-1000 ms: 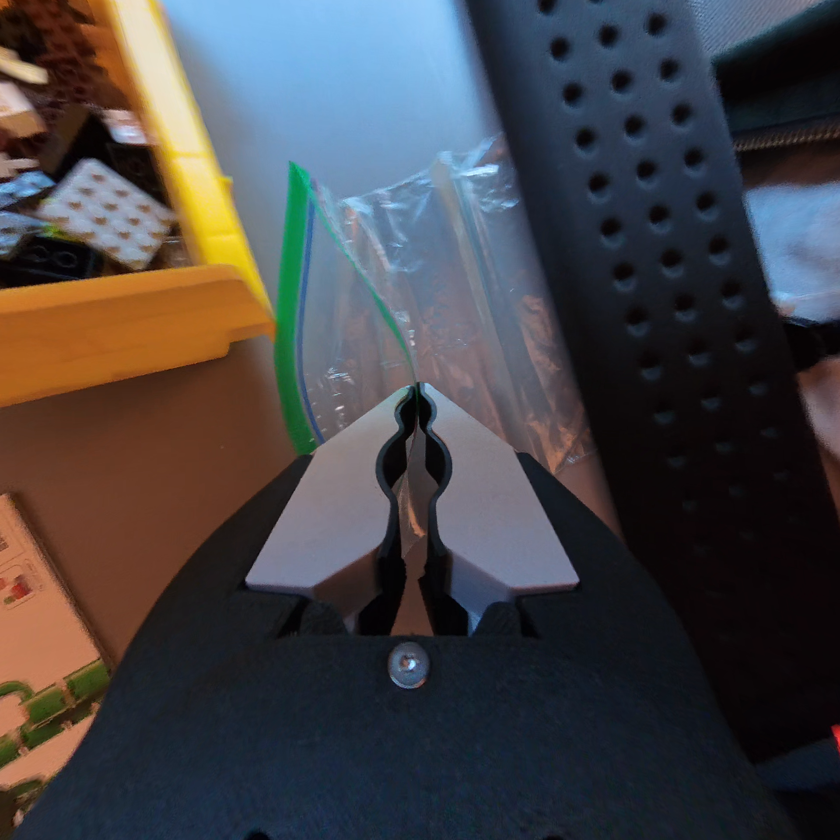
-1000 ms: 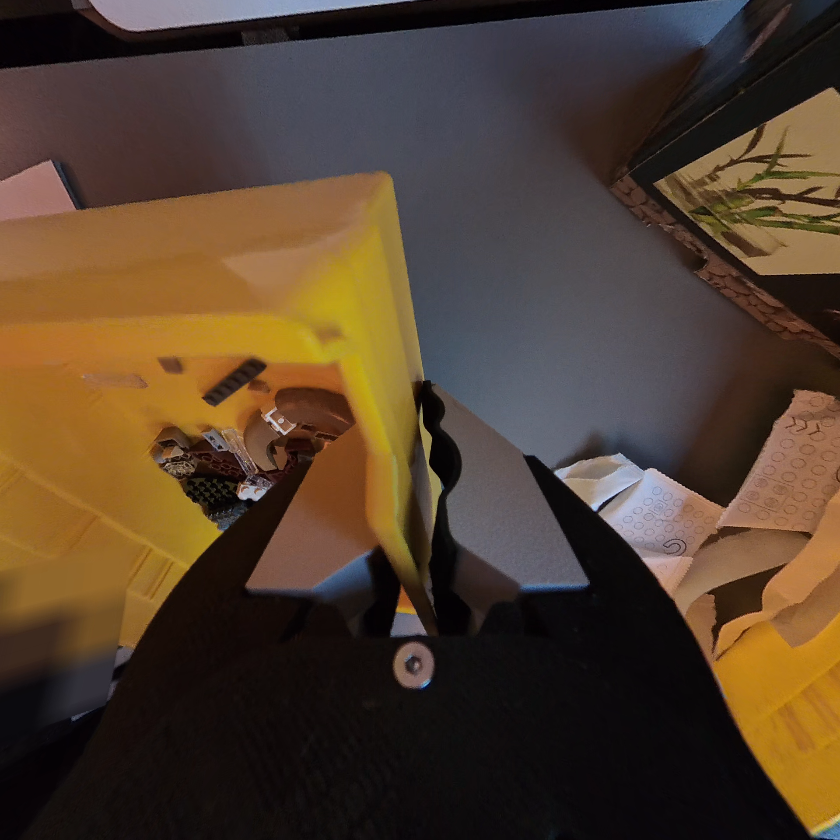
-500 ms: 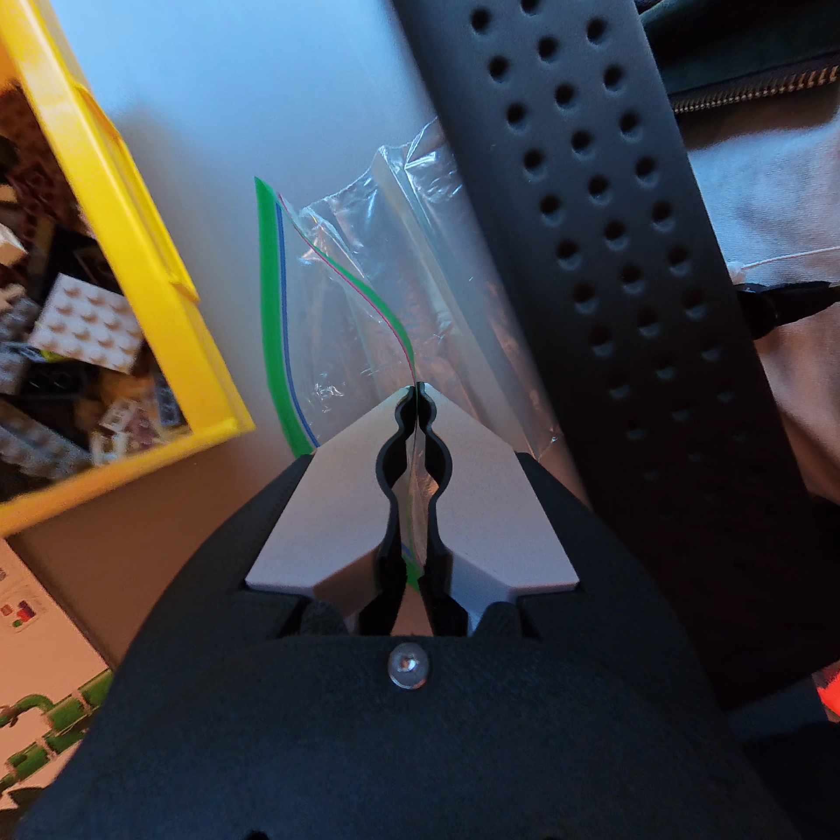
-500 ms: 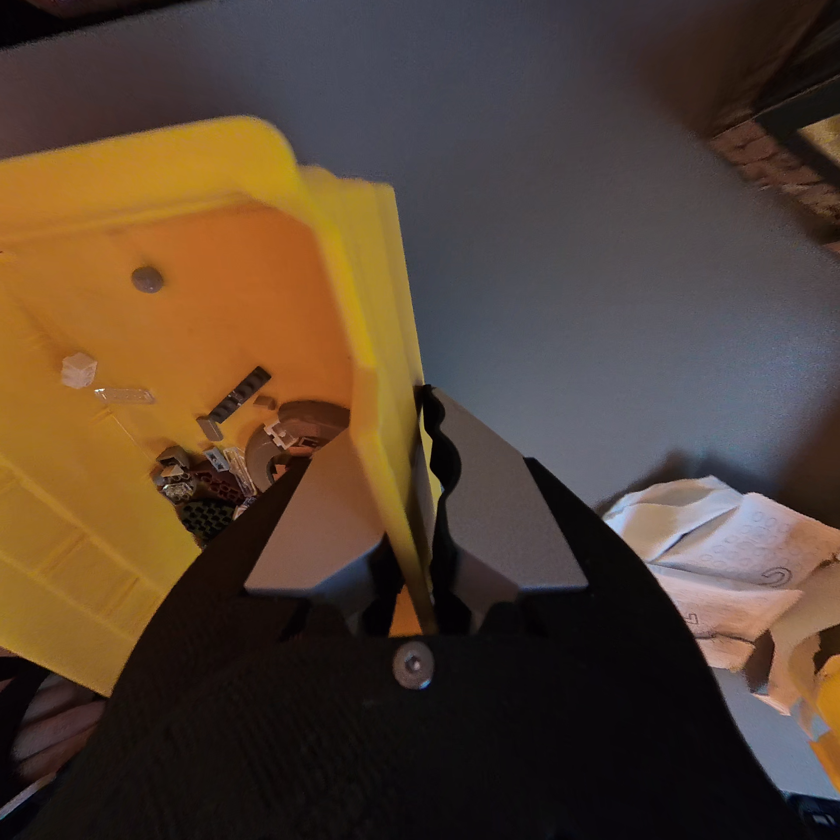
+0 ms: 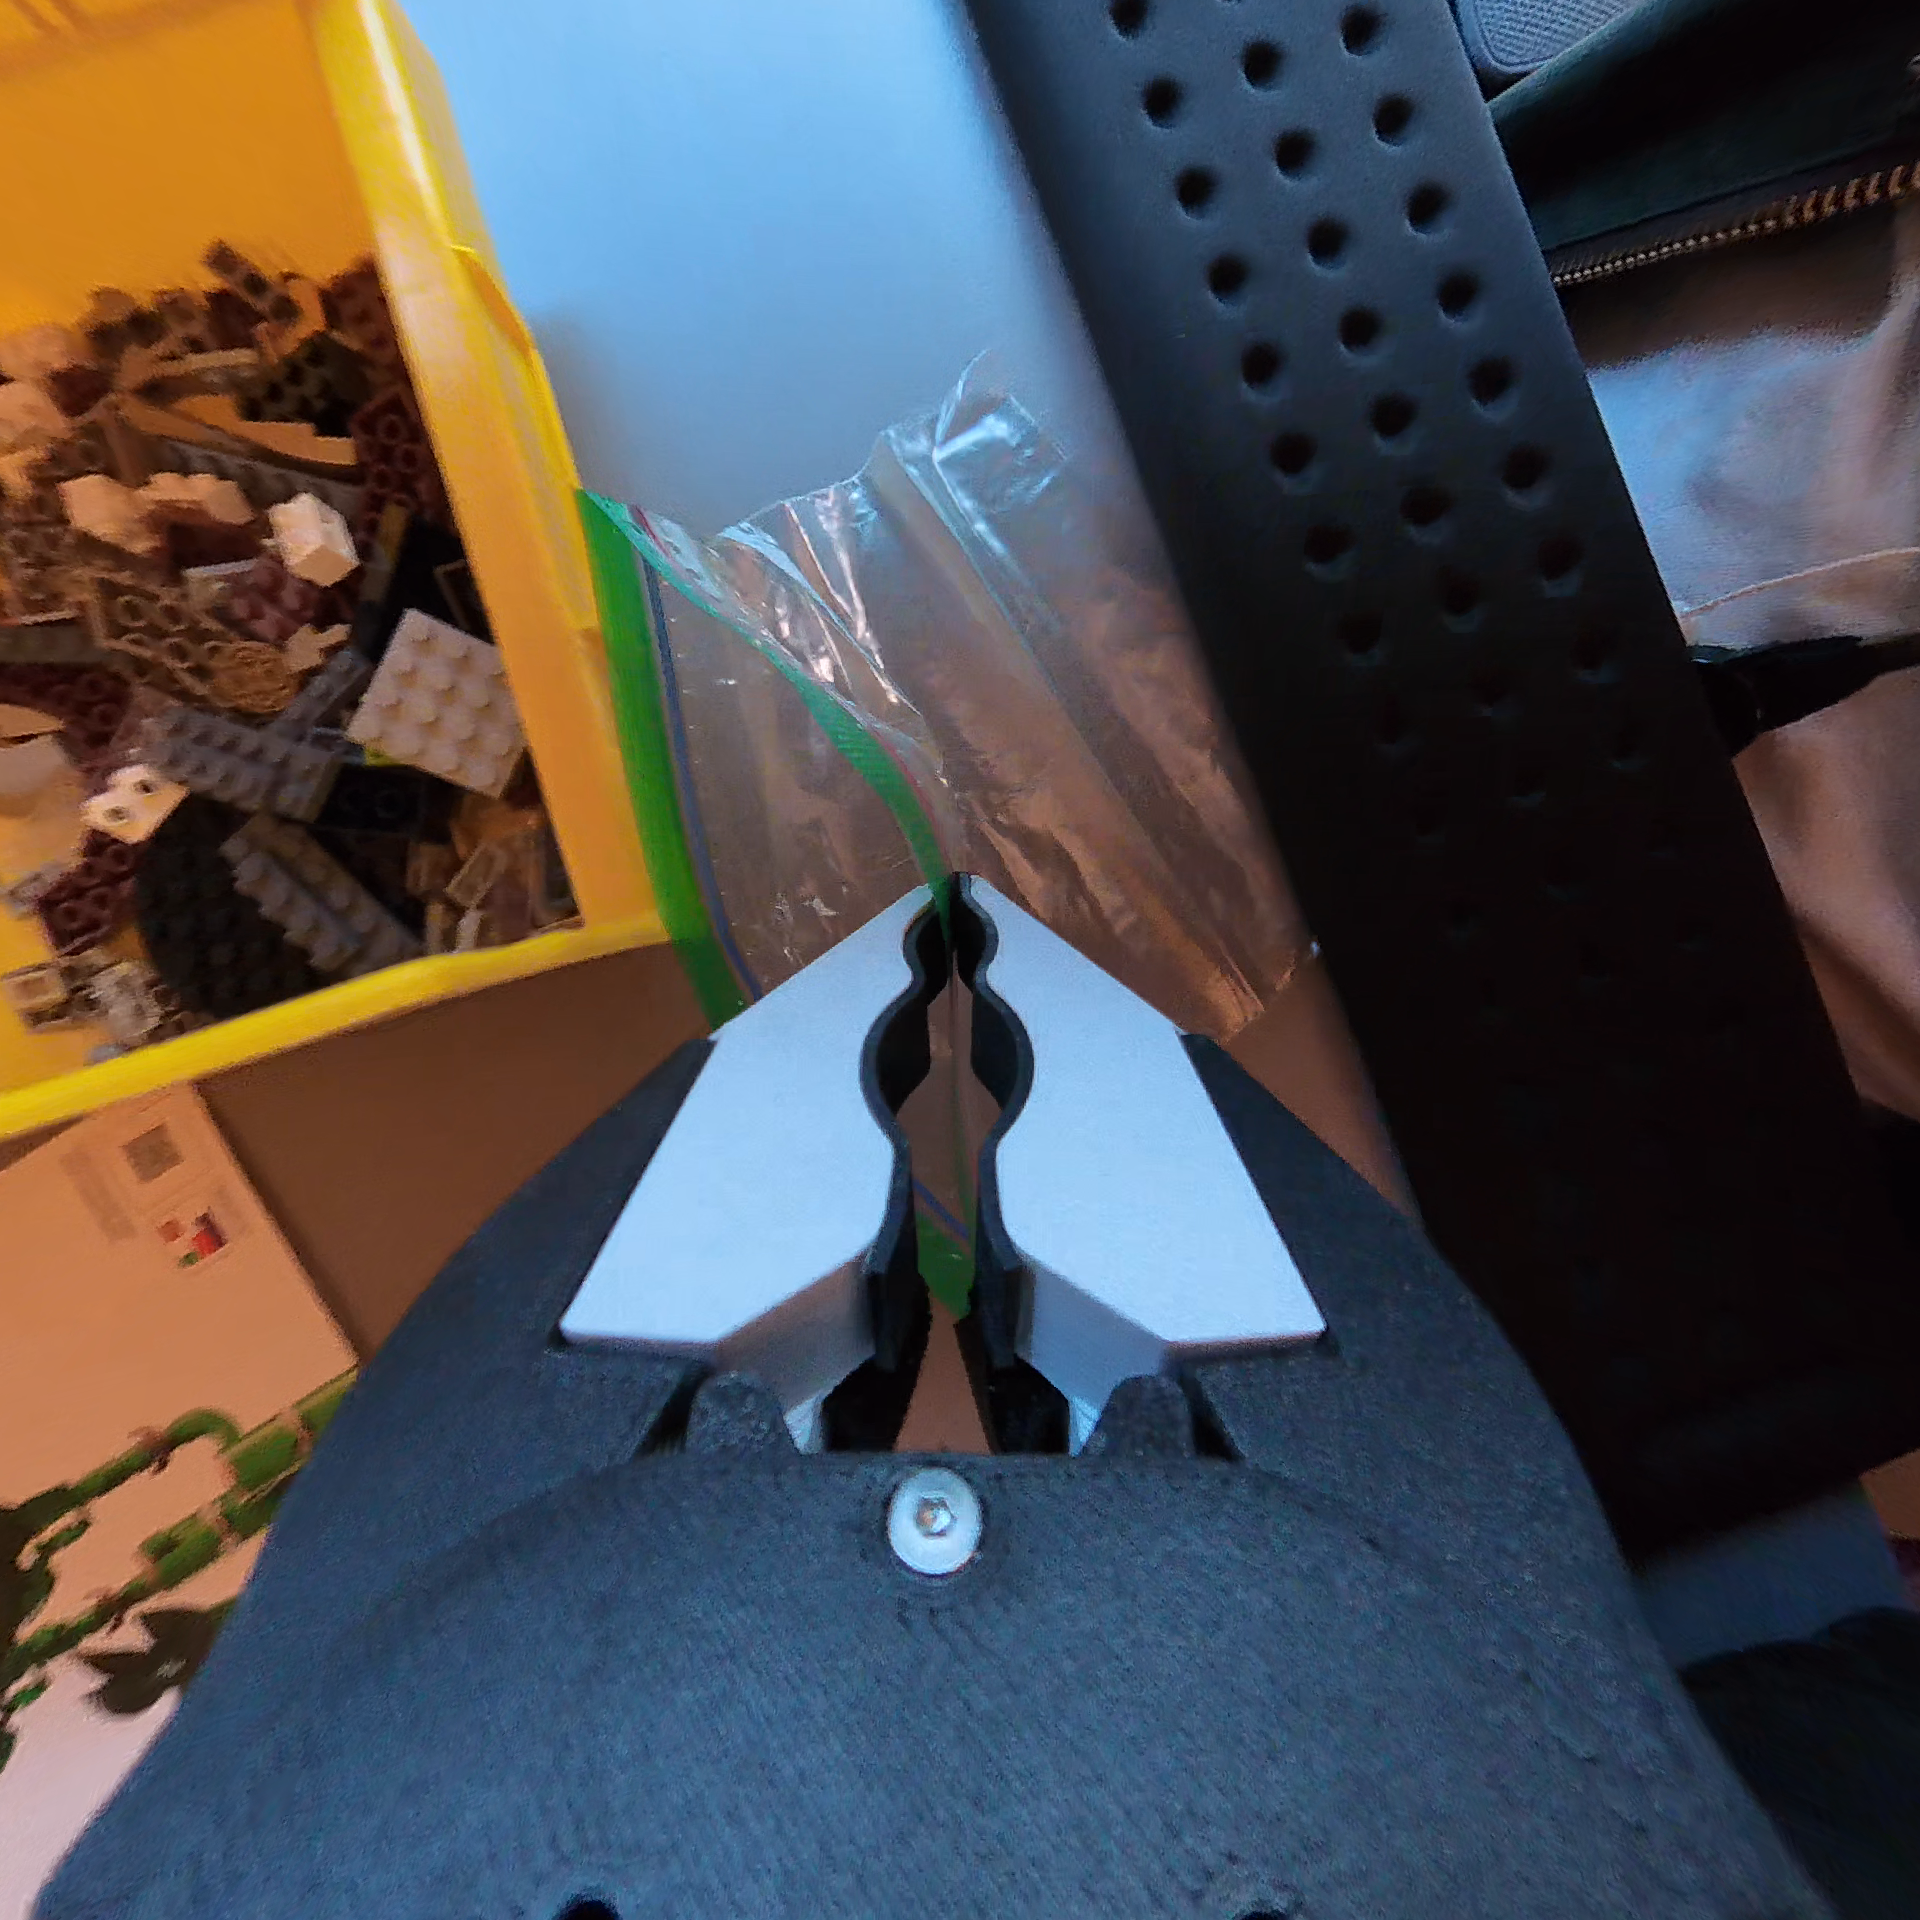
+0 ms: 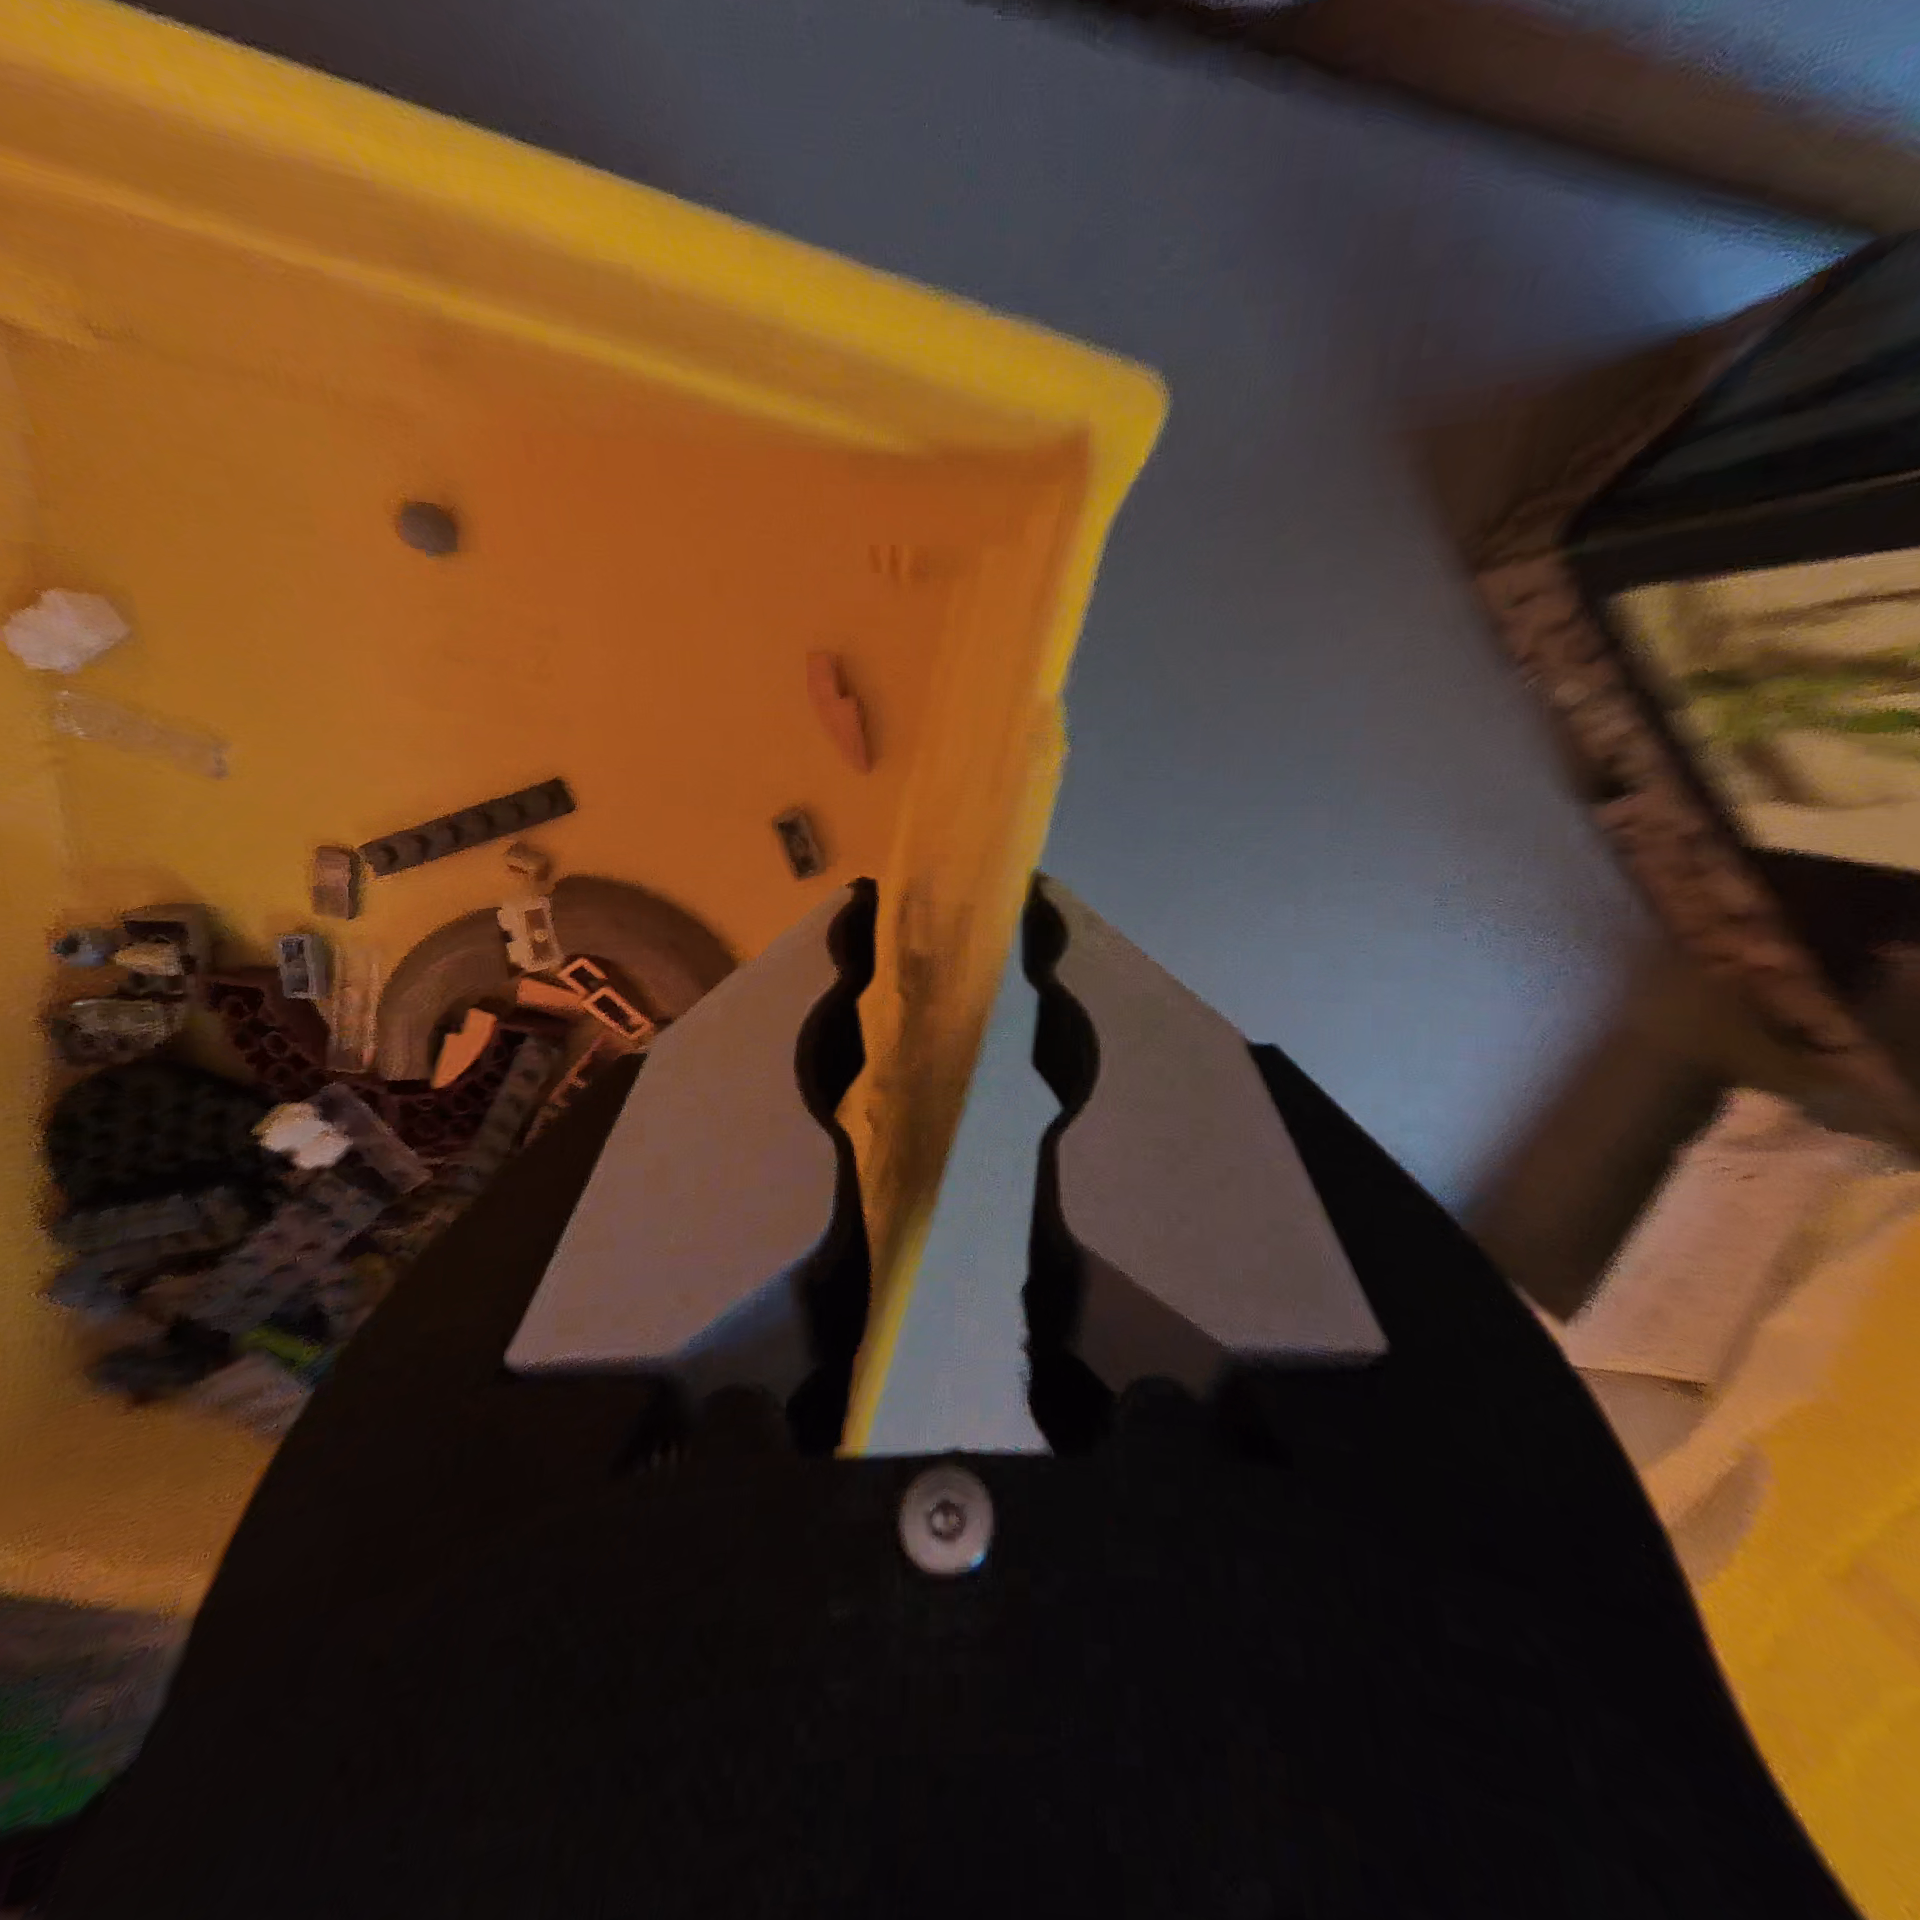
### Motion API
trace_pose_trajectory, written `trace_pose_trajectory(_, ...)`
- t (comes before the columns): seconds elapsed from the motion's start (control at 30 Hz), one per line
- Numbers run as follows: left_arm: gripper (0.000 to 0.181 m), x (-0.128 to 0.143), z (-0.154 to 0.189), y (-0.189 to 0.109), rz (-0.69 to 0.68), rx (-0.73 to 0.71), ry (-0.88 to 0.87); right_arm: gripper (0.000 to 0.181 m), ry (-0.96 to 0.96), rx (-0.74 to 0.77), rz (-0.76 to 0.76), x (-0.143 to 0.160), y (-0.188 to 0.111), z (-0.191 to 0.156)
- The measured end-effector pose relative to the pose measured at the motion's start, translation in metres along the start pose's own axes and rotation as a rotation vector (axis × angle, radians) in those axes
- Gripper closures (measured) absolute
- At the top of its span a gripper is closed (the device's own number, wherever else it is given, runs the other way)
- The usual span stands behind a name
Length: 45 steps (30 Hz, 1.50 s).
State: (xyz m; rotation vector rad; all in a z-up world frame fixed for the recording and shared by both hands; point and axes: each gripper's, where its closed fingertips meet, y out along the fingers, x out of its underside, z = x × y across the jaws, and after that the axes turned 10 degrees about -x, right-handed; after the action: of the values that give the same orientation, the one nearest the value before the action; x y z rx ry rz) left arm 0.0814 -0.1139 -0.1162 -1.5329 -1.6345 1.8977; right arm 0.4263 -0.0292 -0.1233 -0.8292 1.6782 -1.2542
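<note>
A: Entry, largest item first. Table (image 6: 1299, 520), grey, carries everything. Yellow bin (image 6: 727, 343) sits on it, tipped toward the camera in the right wrist view, so its floor faces us. A pile of building bricks (image 5: 312, 727) fills the low corner; a few strays lie scattered over the bare floor.

B: Right gripper (image 6: 945, 904)?

A: Jaws parted, straddling the bin's side wall. One finger is inside the bin, the other outside, with a gap showing on the outer side. No clamp visible. Frame is blurred, so contact on the inner face is uncertain.

B: Next down?

A: Black perforated panel (image 5: 1403, 520), upright on the right of the left wrist view. Printed box (image 6: 1766, 707) at the table's far right, crumpled paper (image 6: 1714, 1247) near it, a printed booklet (image 5: 156, 1247) below the bin.

B: Left gripper (image 5: 954, 894)?

A: Jaws closed on the green zip edge of a clear plastic bag (image 5: 935, 675). Bag mouth gapes just beside the bin's rim. Bag looks empty.

B: Progress?

A: Judgement only: no bricks in the bag; nearly all are in the bin.
</note>
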Motion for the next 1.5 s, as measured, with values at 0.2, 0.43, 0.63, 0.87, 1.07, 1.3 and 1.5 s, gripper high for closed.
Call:
trace_pose_trajectory(0.2, 0.181, 0.004, -0.002, -0.017, 0.018, -0.014, 0.028, 0.143, -0.714, -0.213, 0.550, 0.010, -0.106, -0.139)
trace_pose_trajectory(0.43, 0.181, 0.002, 0.008, -0.026, 0.040, -0.045, 0.196, 0.144, -0.880, -0.893, 0.266, 0.150, -0.098, -0.288)
trace_pose_trajectory(0.63, 0.181, -0.003, 0.014, -0.040, 0.036, -0.120, 0.309, 0.159, -0.851, -0.785, -0.021, 0.170, -0.063, -0.289)
trace_pose_trajectory(0.87, 0.181, 0.011, -0.012, -0.084, 0.016, -0.293, 0.194, 0.181, -0.667, -0.820, 0.173, 0.150, -0.067, -0.317)
trace_pose_trajectory(1.07, 0.146, 0.006, -0.048, -0.146, 0.289, -0.450, -0.069, 0.181, -0.438, -0.921, 0.600, 0.121, -0.083, -0.339)
trace_pose_trajectory(1.3, 0.122, 0.041, -0.070, -0.211, 0.631, -0.623, -0.563, 0.181, -0.400, -0.718, 0.899, 0.104, -0.086, -0.339)
trace_pose_trajectory(1.5, 0.110, 0.058, -0.057, -0.205, 1.012, -0.495, -1.230, 0.181, -0.421, -0.551, 1.032, 0.093, -0.081, -0.360)
